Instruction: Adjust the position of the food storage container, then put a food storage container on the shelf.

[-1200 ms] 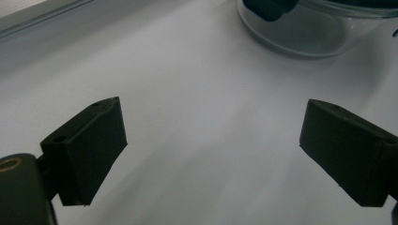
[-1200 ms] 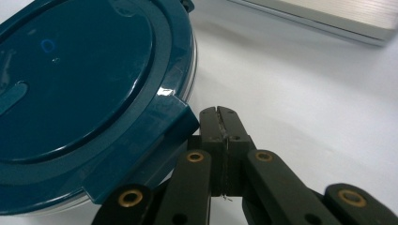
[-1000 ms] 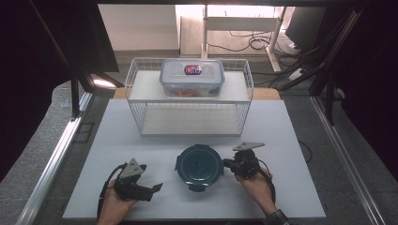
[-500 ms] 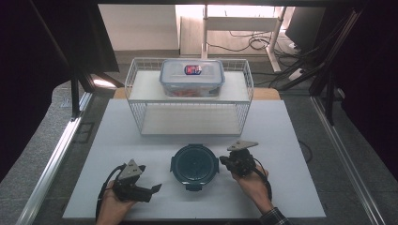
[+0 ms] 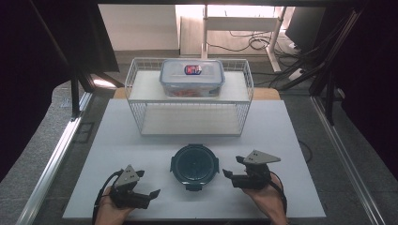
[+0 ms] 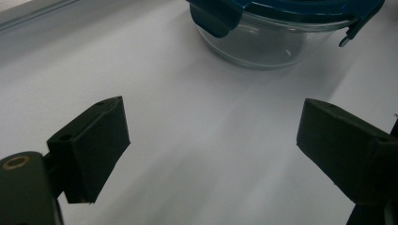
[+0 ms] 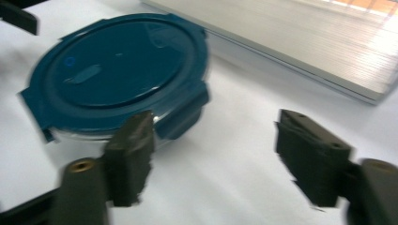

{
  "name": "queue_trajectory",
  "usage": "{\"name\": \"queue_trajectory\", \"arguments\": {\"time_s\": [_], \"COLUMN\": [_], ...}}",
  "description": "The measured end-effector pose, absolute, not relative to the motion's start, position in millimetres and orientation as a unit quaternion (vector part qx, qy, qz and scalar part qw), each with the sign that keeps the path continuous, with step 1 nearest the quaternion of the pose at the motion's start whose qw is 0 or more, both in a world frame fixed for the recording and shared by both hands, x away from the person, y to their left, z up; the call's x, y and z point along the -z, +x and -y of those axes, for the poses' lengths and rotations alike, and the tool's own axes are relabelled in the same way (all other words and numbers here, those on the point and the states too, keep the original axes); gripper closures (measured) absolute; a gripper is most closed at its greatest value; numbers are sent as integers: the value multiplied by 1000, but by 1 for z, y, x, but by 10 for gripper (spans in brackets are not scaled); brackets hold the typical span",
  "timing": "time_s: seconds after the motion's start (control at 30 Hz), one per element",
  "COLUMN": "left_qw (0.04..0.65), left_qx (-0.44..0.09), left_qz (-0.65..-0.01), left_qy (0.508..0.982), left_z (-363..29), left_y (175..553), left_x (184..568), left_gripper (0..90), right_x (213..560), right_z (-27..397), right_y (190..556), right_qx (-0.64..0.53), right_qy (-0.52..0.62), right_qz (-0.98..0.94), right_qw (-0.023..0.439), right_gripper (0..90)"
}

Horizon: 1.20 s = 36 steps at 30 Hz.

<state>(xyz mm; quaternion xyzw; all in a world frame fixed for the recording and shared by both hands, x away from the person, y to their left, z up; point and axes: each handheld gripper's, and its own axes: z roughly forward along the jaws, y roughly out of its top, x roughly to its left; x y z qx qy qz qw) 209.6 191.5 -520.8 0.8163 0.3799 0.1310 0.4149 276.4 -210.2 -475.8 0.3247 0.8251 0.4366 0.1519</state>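
Both my hand-held grippers sat wide apart and empty on the white surface (image 5: 291,136).

A wire rack (image 5: 190,101) carried a lidded box (image 5: 191,77); the round blue-lidded bowl (image 5: 194,164) stood between my left hand-held gripper (image 5: 152,193) and right hand-held gripper (image 5: 227,174). I judged myself approaching; next I needed to close in on its rim.

Nudged the round clear container with the dark blue clip-on lid (image 5: 194,165) a little to the left across the white table top (image 5: 291,140) in the first half second; left it where it stopped. Then drew the right gripper (image 5: 233,167) back from the container's right edge, down toward the near side of the table and a touch rightward. Now apart from the lid's rim, with a strip of bare table between.
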Motion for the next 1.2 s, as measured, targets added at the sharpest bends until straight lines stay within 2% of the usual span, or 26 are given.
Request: {"name": "queue_trajectory", "arguments": {"time_s": [0.1,0.2,0.53,1.07,1.2], "left_qw": [416,418,424,438,444], "left_qx": [-134,-136,-135,-111,-97], "left_qz": [-378,-377,-377,-382,-390], "left_qy": [816,815,812,806,801], "left_z": [-193,-193,-194,-193,-192], "left_y": [208,207,208,213,217], "left_x": [524,525,527,526,524], "left_gripper": [84,76,68,58,54], "right_x": [477,482,493,488,484], "right_z": [208,207,215,211,206], "right_y": [266,260,260,265,266], "right_qx": [-446,-442,-437,-426,-419], "right_qy": [310,302,315,312,319], "right_qz": [-825,-833,-835,-840,-843], "right_qw": [155,141,112,124,111], "right_gripper": [112,49,33,31,12]}}
